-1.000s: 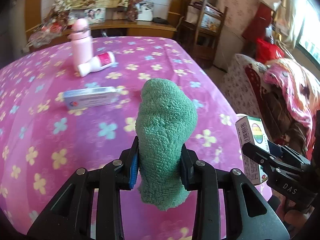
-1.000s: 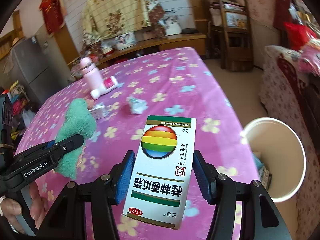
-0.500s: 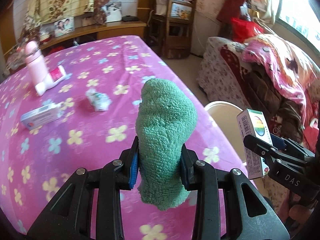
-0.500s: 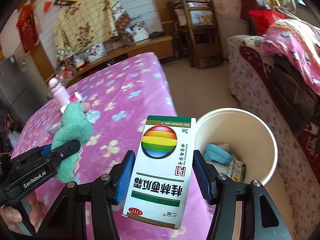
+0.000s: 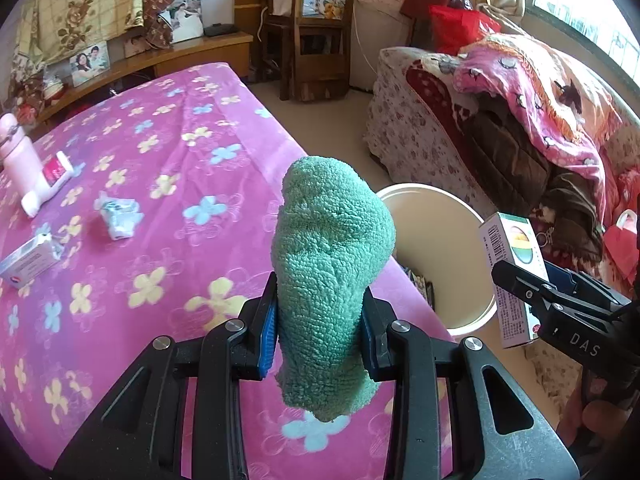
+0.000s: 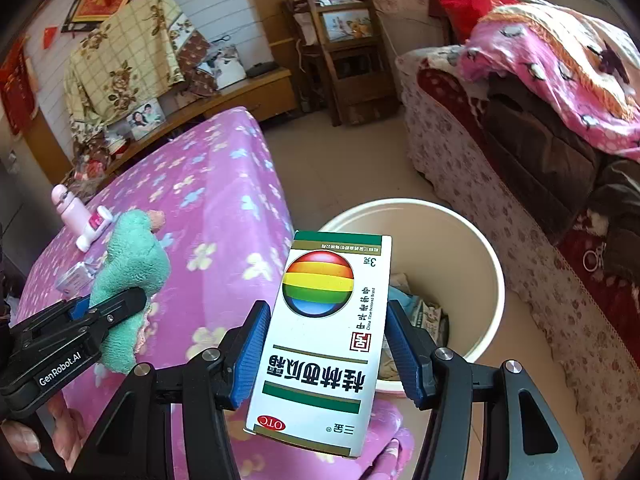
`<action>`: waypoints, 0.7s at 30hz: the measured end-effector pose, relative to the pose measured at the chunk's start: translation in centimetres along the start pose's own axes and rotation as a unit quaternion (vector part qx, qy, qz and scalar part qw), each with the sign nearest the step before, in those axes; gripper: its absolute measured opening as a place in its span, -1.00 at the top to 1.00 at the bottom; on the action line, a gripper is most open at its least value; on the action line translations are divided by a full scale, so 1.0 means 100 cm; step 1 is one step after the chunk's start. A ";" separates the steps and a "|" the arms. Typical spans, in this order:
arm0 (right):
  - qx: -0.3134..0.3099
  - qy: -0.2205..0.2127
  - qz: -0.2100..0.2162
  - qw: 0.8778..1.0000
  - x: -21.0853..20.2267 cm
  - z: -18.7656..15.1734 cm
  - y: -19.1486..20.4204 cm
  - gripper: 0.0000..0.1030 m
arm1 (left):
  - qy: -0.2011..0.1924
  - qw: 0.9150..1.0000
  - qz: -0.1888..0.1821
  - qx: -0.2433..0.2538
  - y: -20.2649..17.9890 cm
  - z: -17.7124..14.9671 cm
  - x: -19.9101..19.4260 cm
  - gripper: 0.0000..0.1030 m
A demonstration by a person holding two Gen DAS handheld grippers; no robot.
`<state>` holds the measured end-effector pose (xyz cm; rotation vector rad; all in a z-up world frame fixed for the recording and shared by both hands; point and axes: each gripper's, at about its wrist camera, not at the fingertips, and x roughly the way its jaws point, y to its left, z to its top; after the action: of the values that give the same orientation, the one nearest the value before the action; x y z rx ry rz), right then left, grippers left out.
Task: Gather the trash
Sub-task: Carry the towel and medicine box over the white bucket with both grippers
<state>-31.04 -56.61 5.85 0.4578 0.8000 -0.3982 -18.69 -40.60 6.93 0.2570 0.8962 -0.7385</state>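
Note:
My left gripper (image 5: pixel 320 332) is shut on a green fluffy sock (image 5: pixel 332 248), held upright above the right edge of the pink flowered table (image 5: pixel 160 168). My right gripper (image 6: pixel 326 348) is shut on a white medicine box with a rainbow ball (image 6: pixel 324 332), held above and left of the cream trash bin (image 6: pixel 476 248). The bin (image 5: pixel 448 216) stands on the floor beside the table and holds some paper scraps. The box (image 5: pixel 514 264) and right gripper show at the right of the left wrist view; the sock (image 6: pixel 132 268) shows at the left of the right wrist view.
On the table lie a crumpled wrapper (image 5: pixel 120 216), a small silver box (image 5: pixel 26 260), a white tube (image 5: pixel 48 184) and a pink bottle (image 5: pixel 16 156). A sofa with a pink blanket (image 5: pixel 532 92) stands right of the bin. A wooden chair (image 5: pixel 316 28) stands behind.
Both grippers have swung right, away from the table's middle toward its right edge. The trash bin has come into fuller view under and beside the held box and sock.

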 end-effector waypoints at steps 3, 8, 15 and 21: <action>0.006 0.004 -0.004 1.000 0.004 0.000 -0.009 -0.09 | 0.004 1.000 -0.005 0.004 -0.006 0.003 0.007 0.39; 0.013 0.009 -0.010 1.000 0.009 -0.001 -0.019 -0.09 | 0.009 1.000 -0.010 0.010 -0.016 0.007 0.017 0.39; 0.019 0.017 -0.016 1.000 0.018 0.000 -0.029 -0.09 | 0.021 0.999 -0.023 0.012 -0.025 0.010 0.031 0.39; 0.030 0.024 -0.021 0.999 0.026 0.000 -0.041 -0.09 | 0.036 0.998 -0.042 0.007 -0.030 0.011 0.045 0.39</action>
<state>-31.45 -60.45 2.92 0.5082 0.8477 -0.4525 -18.28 -45.46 4.40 0.2612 0.9745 -0.8184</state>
